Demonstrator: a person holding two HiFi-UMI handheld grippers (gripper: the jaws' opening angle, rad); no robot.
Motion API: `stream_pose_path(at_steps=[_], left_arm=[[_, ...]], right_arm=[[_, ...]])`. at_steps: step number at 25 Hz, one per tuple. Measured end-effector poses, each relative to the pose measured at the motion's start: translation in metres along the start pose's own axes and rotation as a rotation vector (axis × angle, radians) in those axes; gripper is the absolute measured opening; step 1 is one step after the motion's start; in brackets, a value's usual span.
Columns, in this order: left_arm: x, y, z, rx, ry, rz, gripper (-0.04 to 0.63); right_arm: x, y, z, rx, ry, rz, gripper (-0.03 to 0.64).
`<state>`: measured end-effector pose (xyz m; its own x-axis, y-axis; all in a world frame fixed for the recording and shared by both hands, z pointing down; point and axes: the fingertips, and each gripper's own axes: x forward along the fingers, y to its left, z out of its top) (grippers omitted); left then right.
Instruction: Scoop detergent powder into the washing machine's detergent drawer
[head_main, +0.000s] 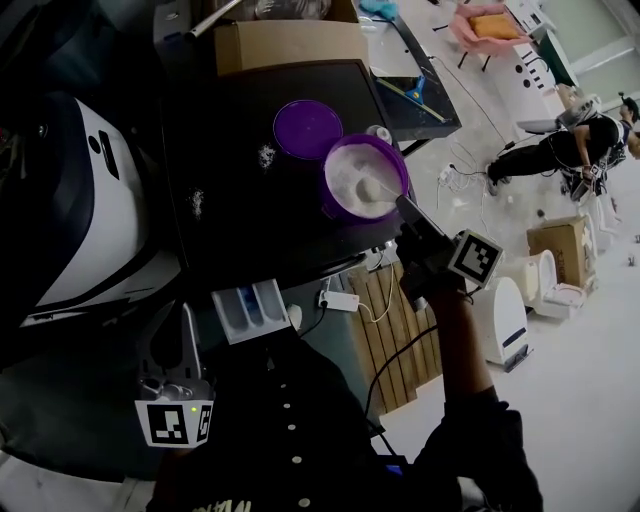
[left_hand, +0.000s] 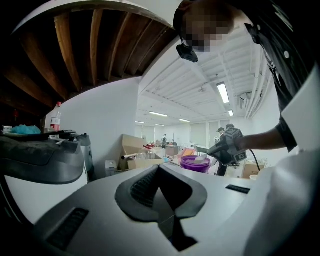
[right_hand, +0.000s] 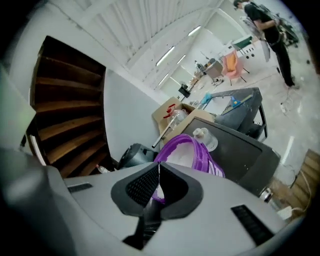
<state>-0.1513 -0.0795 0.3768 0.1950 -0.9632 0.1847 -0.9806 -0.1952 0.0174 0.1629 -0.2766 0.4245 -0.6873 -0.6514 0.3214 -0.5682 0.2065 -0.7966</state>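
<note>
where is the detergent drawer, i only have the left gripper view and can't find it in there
observer: The detergent drawer is pulled out and open, close beside the left gripper, on its right in the head view.
operator: ok, is any powder on its way yet
observer: Not yet. The tongs of the right gripper are shut on the thin white handle of the scoop, and its bowl is inside the purple tub.
operator: anything spilled
observer: Yes. Two small patches of white powder lie on the black machine top, left of the purple lid.
</note>
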Motion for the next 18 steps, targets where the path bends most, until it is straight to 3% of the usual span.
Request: stream_pose_path(at_steps=[4, 8, 13, 18], left_arm=[[-0.007, 0.000, 0.015, 0.011, -0.042, 0.008, 0.015], [-0.013, 0.000, 0.029, 0.025, -0.087, 0.022, 0.014], [-0.019, 0.000, 0.041, 0.037, -0.123, 0.030, 0.014], [-0.027, 0.004, 0.045, 0.044, -0.140, 0.046, 0.014]], right_arm=[[-0.010, -0.008, -0.002, 0.227, -0.114, 0.064, 0.031], [-0.019, -0.010, -0.006, 0.359, -0.181, 0.123, 0.032], [-0.022, 0.001, -0.011, 0.404, -0.191, 0.184, 0.031], [-0.027, 0.049, -0.028, 0.410, -0.133, 0.311, 0.031]])
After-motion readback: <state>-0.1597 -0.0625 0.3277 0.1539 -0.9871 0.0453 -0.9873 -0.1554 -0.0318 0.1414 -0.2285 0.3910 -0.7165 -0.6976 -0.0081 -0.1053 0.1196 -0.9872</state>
